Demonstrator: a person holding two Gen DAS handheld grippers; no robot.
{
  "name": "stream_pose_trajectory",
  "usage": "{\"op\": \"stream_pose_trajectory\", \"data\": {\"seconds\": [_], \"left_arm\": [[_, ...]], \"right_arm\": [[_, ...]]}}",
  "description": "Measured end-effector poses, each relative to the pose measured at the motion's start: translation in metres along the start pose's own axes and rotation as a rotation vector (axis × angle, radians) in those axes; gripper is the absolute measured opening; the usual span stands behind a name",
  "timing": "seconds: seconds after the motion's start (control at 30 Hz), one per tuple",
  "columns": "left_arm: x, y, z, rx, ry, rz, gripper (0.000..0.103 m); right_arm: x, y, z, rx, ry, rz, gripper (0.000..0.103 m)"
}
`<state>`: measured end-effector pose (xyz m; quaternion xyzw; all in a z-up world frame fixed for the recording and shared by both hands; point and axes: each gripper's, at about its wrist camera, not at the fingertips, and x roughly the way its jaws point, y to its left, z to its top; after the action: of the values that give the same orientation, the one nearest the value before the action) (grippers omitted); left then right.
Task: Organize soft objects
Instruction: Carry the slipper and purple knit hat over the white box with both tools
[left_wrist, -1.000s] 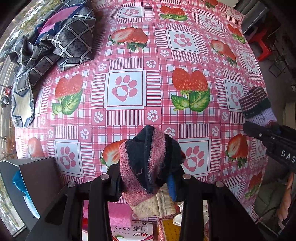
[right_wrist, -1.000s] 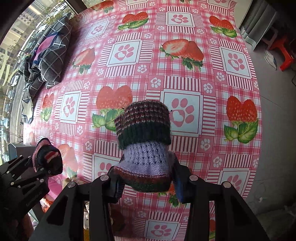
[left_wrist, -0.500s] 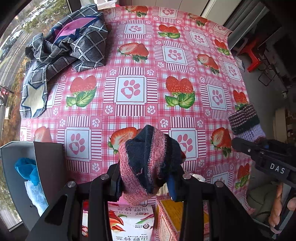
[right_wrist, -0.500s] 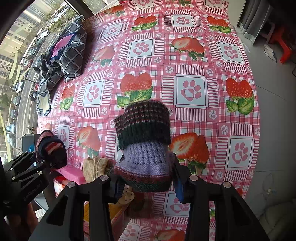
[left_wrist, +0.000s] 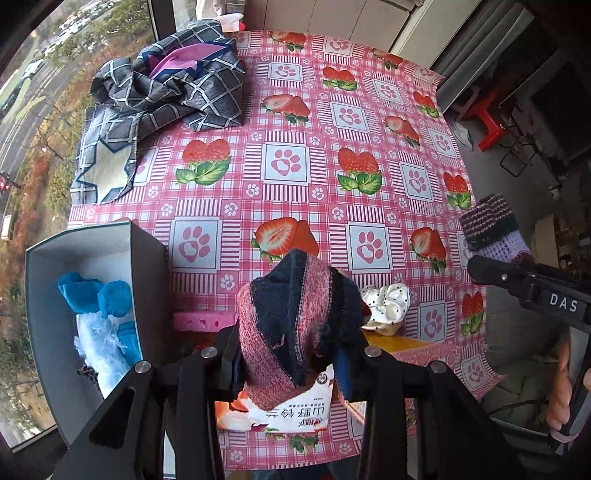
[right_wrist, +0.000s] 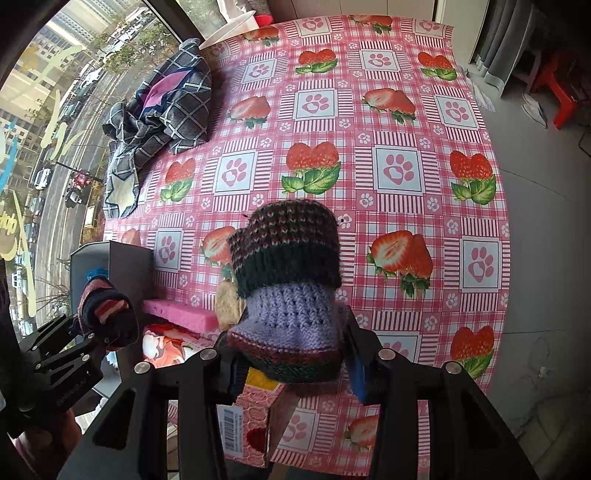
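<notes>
Knit pieces sit clamped in both my grippers above the table's near edge.

My left gripper (left_wrist: 295, 354) pinches the pink-navy knit (left_wrist: 299, 314); my right gripper (right_wrist: 291, 354) pinches the purple-striped knit (right_wrist: 288, 280). Ahead of both, bare tablecloth (right_wrist: 399, 122) stretches far; boxes crowd beneath.

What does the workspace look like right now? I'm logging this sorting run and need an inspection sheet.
Surface: table under a pink strawberry-and-paw tablecloth.
Job's things: pink-and-navy knit piece in the left gripper; purple-and-dark knit piece in the right gripper; dark box at the left edge holding blue fluffy items.
Clutter: checked cloth at the far left; pink sponge; white dotted scrunchie; printed cartons.
Grippers: both shut on knitwear, raised above the table.
Cables: nothing seen.
Surroundings: window with street view on the left; red stool on the right.
</notes>
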<state>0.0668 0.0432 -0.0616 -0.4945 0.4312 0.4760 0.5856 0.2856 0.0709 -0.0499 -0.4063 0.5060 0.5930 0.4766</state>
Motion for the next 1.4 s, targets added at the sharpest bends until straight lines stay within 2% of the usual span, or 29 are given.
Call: {"op": "stream_pose_trajectory", "data": {"seconds": [0.27,0.57,1.07,1.4], "left_arm": [[-0.02,0.023,-0.035,-0.008,0.005,0.002,0.041],[-0.039,0.051,-0.066,-0.058,-0.02,0.005,0.041],[-0.069,0.134,-0.11,-0.274,-0.1,0.043,0.041],[-0.078,0.175,-0.138,-0.363,-0.131,0.089,0.041]], "right_arm": [[-0.019,0.03,-0.021,-0.011,-0.011,0.022,0.045],[-0.021,0.073,-0.045,-0.082,0.012,0.013,0.045],[-0.002,0.181,-0.068,-0.304,0.072,0.022,0.045],[0.009,0.238,-0.085,-0.421,0.1,0.022,0.045]]}}
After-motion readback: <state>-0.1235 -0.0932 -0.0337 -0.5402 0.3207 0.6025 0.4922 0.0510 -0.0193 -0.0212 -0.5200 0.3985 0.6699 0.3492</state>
